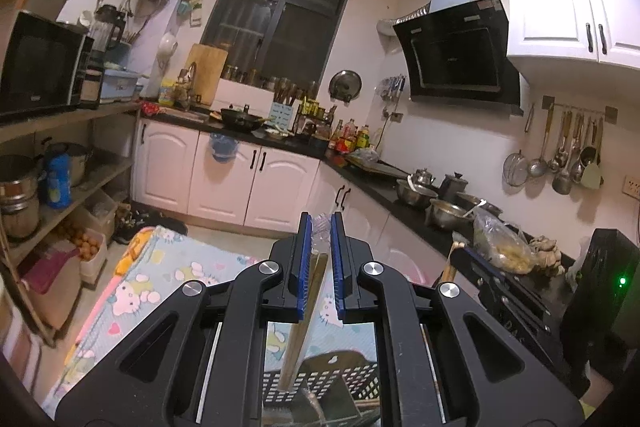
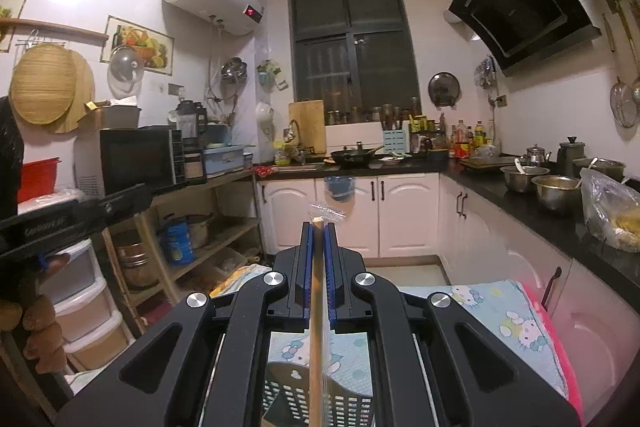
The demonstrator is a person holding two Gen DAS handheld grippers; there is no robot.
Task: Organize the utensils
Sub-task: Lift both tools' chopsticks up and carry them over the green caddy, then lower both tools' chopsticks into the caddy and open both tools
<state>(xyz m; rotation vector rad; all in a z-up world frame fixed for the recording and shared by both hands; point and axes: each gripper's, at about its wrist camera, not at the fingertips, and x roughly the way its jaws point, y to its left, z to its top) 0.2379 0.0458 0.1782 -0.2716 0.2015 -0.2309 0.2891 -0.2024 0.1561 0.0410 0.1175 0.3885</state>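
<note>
The left gripper (image 1: 320, 259) has its fingers clamped on wrapped chopsticks (image 1: 298, 331); the right gripper (image 2: 319, 259) pinches a second wrapped pair (image 2: 317, 327); both hang below the fingers, above a slotted basket (image 2: 296, 399) on the cartoon-print table (image 2: 500, 311); seemingly mid-carry; next, lower each into the basket and release.

My left tongs (image 1: 320, 259) and right tongs (image 2: 319, 259) are matt black plastic with ribbed blue pads and shiny metal bolts. Each grips pale wooden chopsticks (image 2: 317, 327) in clear crinkly plastic wrap. Below them, a dark perforated plastic basket (image 2: 296, 399) rests on soft printed cloth (image 2: 500, 311).
</note>
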